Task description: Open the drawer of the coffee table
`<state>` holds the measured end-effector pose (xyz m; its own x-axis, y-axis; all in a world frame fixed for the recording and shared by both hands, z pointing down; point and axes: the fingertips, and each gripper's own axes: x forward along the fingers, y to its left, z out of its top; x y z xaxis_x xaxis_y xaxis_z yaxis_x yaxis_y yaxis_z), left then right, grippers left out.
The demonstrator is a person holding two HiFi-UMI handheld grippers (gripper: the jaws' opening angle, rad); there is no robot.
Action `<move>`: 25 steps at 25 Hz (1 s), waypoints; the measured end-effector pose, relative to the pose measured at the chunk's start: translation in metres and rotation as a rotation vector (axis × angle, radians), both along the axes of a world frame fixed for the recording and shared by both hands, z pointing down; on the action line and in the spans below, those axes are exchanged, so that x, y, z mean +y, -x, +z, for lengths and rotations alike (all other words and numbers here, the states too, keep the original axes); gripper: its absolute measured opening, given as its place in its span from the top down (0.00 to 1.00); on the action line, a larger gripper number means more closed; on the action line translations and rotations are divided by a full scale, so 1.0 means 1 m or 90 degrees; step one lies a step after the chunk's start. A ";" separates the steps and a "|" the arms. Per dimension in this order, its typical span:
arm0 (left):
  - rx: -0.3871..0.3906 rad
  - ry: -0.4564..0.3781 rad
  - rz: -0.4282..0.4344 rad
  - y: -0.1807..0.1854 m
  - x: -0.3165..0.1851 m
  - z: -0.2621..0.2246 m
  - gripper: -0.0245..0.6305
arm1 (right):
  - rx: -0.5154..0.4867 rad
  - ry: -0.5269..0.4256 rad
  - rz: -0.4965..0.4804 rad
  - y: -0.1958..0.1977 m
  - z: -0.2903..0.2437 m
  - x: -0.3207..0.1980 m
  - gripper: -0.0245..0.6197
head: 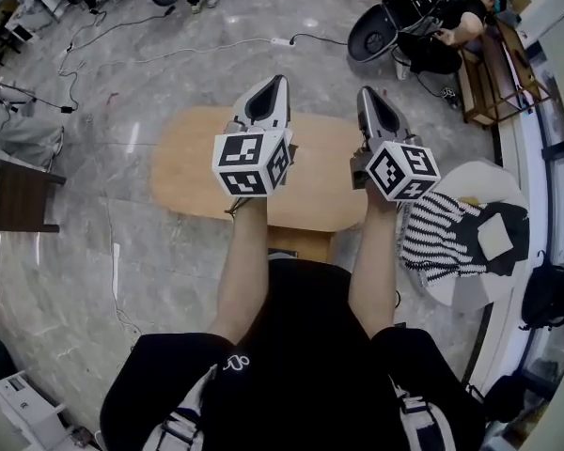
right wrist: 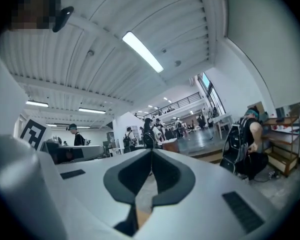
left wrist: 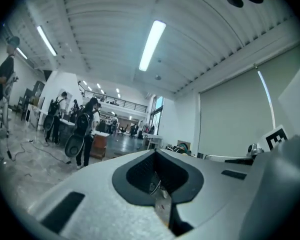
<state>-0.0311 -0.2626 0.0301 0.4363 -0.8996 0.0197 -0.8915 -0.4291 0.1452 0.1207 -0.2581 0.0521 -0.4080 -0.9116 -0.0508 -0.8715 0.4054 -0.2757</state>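
Note:
The coffee table (head: 193, 163) is a light wooden oval on the marble floor, far below both grippers in the head view. A wooden part (head: 301, 242) shows under its near edge; whether it is the drawer I cannot tell. My left gripper (head: 273, 87) is held high over the table's middle, pointing level, jaws shut and empty. My right gripper (head: 368, 97) is beside it over the table's right end, also shut and empty. In the left gripper view the gripper (left wrist: 157, 184) faces the open room and ceiling. The right gripper view shows that gripper (right wrist: 150, 171) facing the same way.
A round white table (head: 493, 181) with a striped cloth (head: 442, 238) and a black bag stands at the right. A dark side table (head: 19, 195) is at the left. A person sits by a chair (head: 385, 26) at the far right. Cables cross the floor.

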 end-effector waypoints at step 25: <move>-0.052 -0.064 -0.025 -0.008 0.025 -0.032 0.95 | 0.133 -0.070 0.059 -0.016 -0.042 0.031 0.94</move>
